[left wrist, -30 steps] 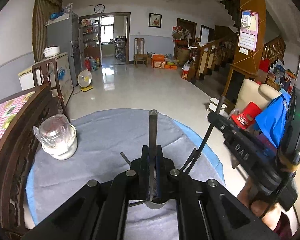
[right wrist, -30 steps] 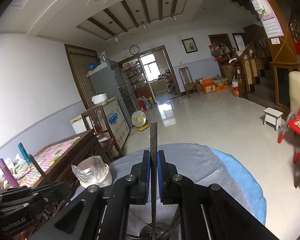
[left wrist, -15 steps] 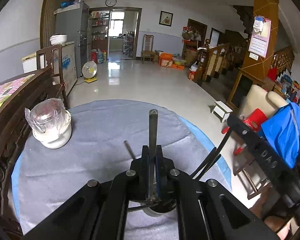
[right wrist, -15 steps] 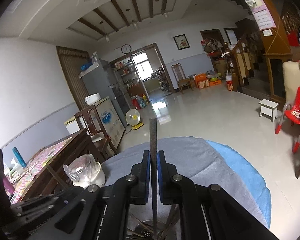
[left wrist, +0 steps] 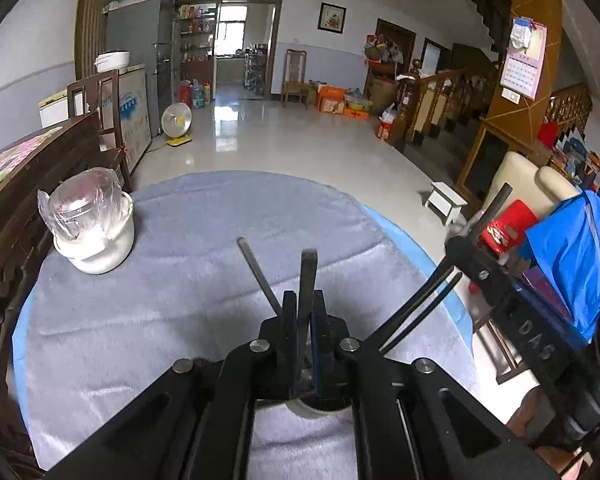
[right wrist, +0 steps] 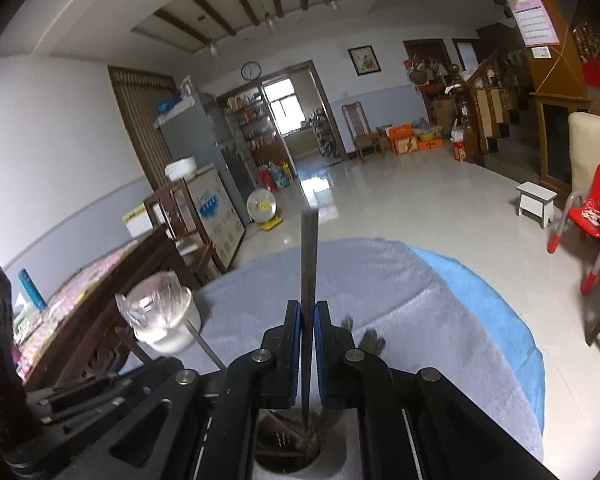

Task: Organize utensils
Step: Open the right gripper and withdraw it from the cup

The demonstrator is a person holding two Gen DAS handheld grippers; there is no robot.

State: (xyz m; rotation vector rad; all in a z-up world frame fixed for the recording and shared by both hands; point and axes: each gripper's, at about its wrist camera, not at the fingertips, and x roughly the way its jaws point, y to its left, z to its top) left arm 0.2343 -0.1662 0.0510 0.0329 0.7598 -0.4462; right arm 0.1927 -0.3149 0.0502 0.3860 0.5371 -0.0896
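My left gripper [left wrist: 305, 320] is shut on a dark flat utensil handle [left wrist: 308, 276] that stands upright, its lower end in a white utensil cup [left wrist: 320, 406] just below the fingers. Other utensil handles [left wrist: 260, 274] lean out of the cup. My right gripper [right wrist: 308, 332] is shut on another dark upright utensil [right wrist: 309, 264], its lower end inside the same cup [right wrist: 288, 464], among several utensils. The right gripper also shows at the right of the left wrist view [left wrist: 476, 256]. Both hover over the round table with a grey cloth [left wrist: 180, 280].
A white pot with a plastic-wrapped glass lid [left wrist: 94, 226] stands at the table's left; it also shows in the right wrist view [right wrist: 162, 320]. A dark wooden bench [left wrist: 24, 184] lies left of the table. A red chair [right wrist: 592, 208] stands right.
Both cameras have tilted downward, showing more table. The held utensils have sunk lower toward the cup. The right gripper has shifted lower and nearer in the left wrist view.
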